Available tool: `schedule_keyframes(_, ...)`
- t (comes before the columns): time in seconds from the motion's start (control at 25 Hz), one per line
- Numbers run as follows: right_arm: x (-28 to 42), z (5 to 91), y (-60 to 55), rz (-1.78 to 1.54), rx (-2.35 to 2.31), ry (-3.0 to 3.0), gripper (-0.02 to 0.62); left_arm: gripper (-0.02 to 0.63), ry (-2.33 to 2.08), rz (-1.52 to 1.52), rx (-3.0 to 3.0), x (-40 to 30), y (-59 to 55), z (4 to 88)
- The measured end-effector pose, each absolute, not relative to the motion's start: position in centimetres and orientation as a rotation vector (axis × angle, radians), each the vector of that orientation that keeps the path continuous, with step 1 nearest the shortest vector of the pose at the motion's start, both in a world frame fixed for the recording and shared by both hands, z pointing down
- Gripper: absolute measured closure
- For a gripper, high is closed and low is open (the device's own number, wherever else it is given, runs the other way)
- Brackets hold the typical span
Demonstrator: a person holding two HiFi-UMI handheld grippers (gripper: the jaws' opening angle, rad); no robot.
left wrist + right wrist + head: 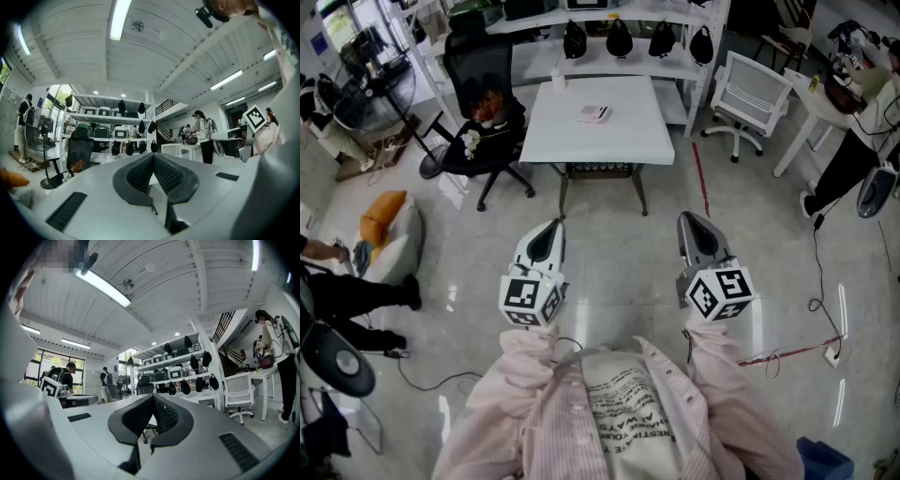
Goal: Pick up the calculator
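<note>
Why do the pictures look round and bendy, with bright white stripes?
Left gripper view: a wide-angle lens curves the ceiling beams and darkens the corners; the ceiling light glares white. Right gripper view: same bending and glare. Head view: straighter, shiny floor glints.

The left gripper [551, 230] and right gripper [692, 223] are held side by side above the floor, well short of a white table [619, 141]. The calculator [594, 113] lies on the table, ahead of and between both claws. A black chair [478, 66] stands ahead-left of the left claw.
</note>
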State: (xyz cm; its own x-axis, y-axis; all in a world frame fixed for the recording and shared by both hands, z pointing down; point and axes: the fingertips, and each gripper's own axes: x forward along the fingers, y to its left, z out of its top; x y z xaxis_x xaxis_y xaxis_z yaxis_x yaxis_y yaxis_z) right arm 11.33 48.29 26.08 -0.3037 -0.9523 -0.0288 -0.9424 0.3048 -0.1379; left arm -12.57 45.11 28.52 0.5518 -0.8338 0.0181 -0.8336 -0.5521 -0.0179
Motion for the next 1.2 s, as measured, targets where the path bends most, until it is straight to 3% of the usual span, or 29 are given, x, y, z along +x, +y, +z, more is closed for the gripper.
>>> schedule_keyframes(0.6,12.4,26.9,48.4,-0.264,-1.643,2.441,0.584,0.604,1.525,-0.025,-2.773,-11.6,45.7,29.7)
schedule_keyframes(0.88,12.8,27.6,47.8,-0.311,-1.639,2.427,0.449,0.604,1.511,-0.032,-2.800,-10.8,45.3,30.3)
schedule_keyframes(1.2,12.3,28.8,45.5,-0.318,-1.643,2.433,0.396,0.604,1.536,-0.060,-2.816,-11.1,43.4,31.6)
